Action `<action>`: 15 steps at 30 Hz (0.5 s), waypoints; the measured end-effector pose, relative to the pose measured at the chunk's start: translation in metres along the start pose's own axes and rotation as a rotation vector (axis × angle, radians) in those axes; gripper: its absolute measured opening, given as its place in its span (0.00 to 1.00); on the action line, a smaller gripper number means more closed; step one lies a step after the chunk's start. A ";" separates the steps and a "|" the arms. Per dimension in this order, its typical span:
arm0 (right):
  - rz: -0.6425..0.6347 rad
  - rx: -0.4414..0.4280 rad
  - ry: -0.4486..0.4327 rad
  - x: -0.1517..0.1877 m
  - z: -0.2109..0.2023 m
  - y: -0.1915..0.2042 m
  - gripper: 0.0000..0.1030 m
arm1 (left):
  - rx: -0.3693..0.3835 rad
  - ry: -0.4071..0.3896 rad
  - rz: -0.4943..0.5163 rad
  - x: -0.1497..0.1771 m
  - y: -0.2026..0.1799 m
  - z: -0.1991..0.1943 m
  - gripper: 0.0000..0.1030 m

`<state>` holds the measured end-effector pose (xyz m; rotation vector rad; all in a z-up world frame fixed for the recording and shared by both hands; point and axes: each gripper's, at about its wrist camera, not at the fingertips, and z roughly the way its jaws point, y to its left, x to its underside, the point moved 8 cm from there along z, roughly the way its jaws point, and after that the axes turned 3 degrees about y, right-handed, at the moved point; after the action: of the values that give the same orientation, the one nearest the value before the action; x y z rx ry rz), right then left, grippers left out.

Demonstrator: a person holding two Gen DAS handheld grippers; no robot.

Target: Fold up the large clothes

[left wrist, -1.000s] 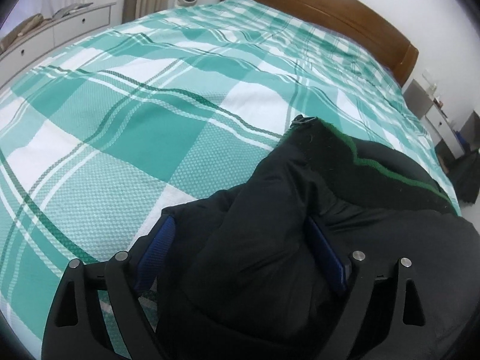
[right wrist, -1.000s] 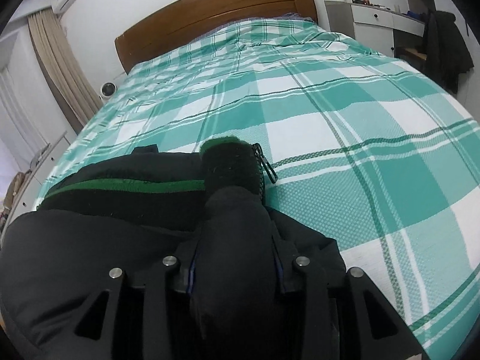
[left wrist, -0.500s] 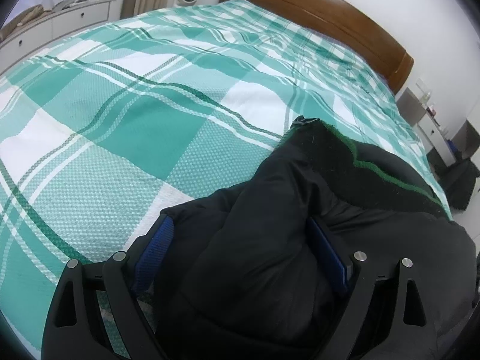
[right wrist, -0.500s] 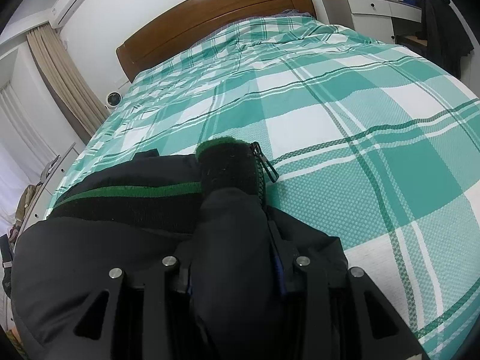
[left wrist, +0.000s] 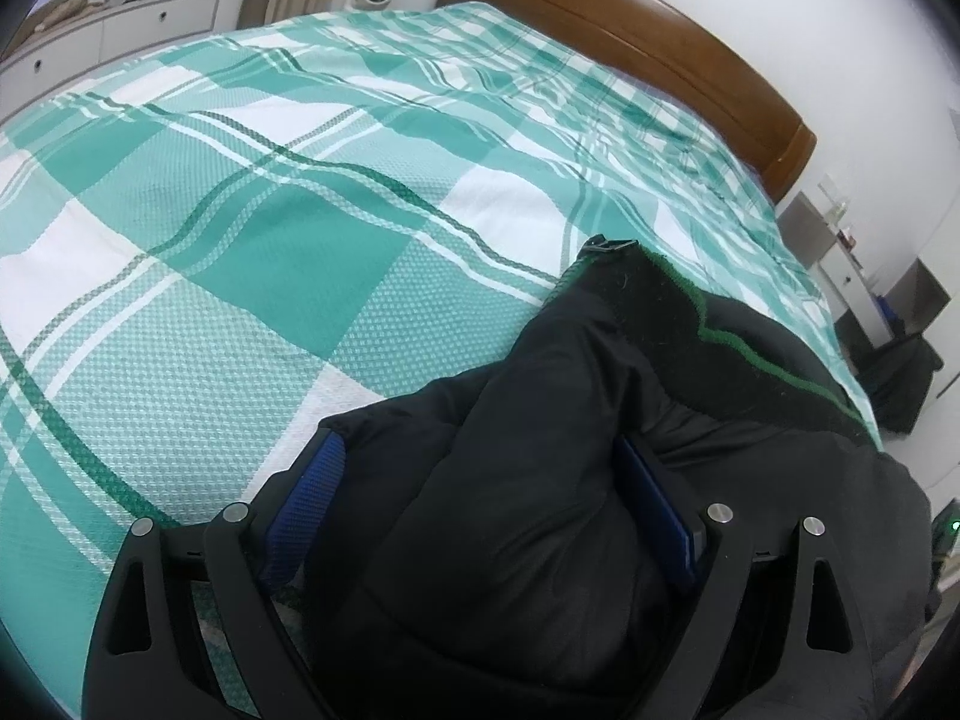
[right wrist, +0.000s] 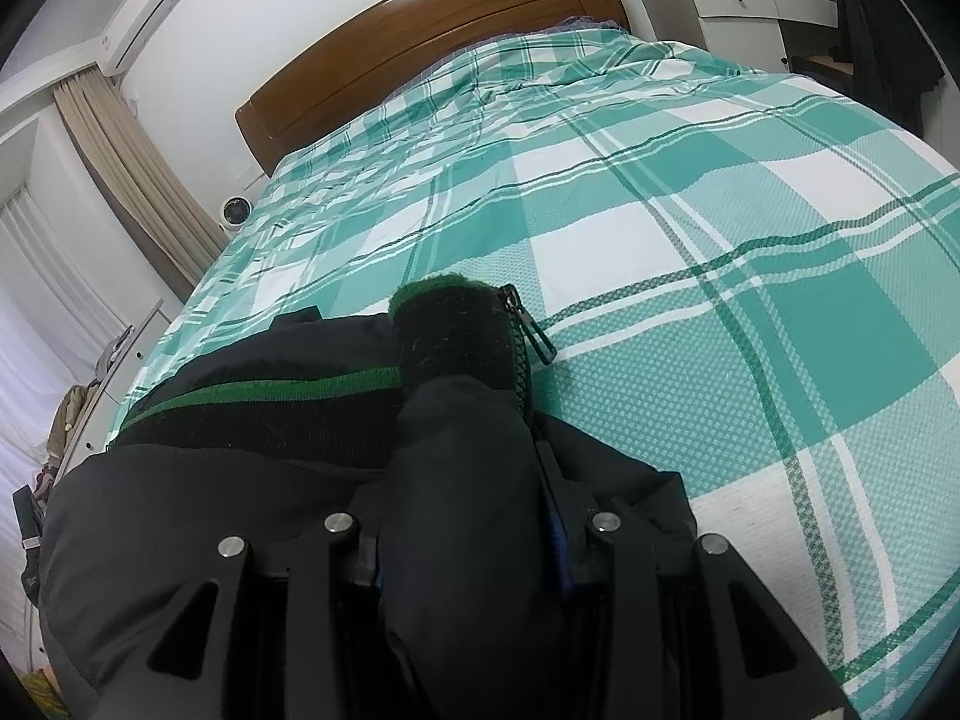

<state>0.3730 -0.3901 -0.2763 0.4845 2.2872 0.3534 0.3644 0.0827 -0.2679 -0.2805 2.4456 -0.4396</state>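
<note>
My left gripper (left wrist: 480, 516) sits low over the near edge of the bed (left wrist: 252, 228) and points up toward the wooden headboard (left wrist: 636, 30). Its two blue pads (left wrist: 306, 498) are clamped on a fat fold of the black jacket (left wrist: 516, 480). My right gripper (right wrist: 468, 552) is low too and points the same way. Its fingers are squeezed tight on another puffy fold of the jacket (right wrist: 468, 480), next to the zipper (right wrist: 531, 336).

The jacket lies at the near end of the bed, bunched up between my two grippers. Its fuzzy black collar with a green stripe (right wrist: 270, 387) faces the headboard.

Past the collar, the green and white blanket (right wrist: 690, 228) runs flat all the way to the headboard. A white dresser (left wrist: 108, 30) stands off the left side of the bed.
</note>
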 end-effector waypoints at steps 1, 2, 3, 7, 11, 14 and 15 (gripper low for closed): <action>0.000 -0.001 0.000 0.000 0.000 0.000 0.35 | 0.009 0.002 -0.005 0.000 0.000 -0.001 0.88; 0.001 -0.003 -0.001 0.000 -0.001 0.000 0.36 | 0.019 0.004 -0.011 0.000 0.001 -0.002 0.89; 0.001 -0.005 -0.002 0.000 -0.001 0.000 0.36 | 0.033 0.007 -0.020 0.000 0.002 -0.004 0.89; 0.018 -0.023 0.007 -0.002 -0.003 0.000 0.38 | 0.050 0.036 -0.045 -0.001 0.003 -0.007 0.89; 0.033 -0.025 0.054 -0.008 -0.008 -0.001 0.48 | 0.017 0.077 -0.032 -0.006 -0.001 -0.024 0.89; 0.048 -0.016 0.097 -0.012 -0.019 -0.002 0.82 | 0.035 0.017 0.027 -0.014 -0.012 -0.055 0.89; 0.053 -0.018 0.100 -0.014 -0.023 -0.003 0.84 | 0.039 0.003 0.050 -0.016 -0.017 -0.065 0.89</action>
<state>0.3640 -0.4013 -0.2532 0.5298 2.3692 0.4334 0.3379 0.0882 -0.2039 -0.2020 2.4384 -0.4662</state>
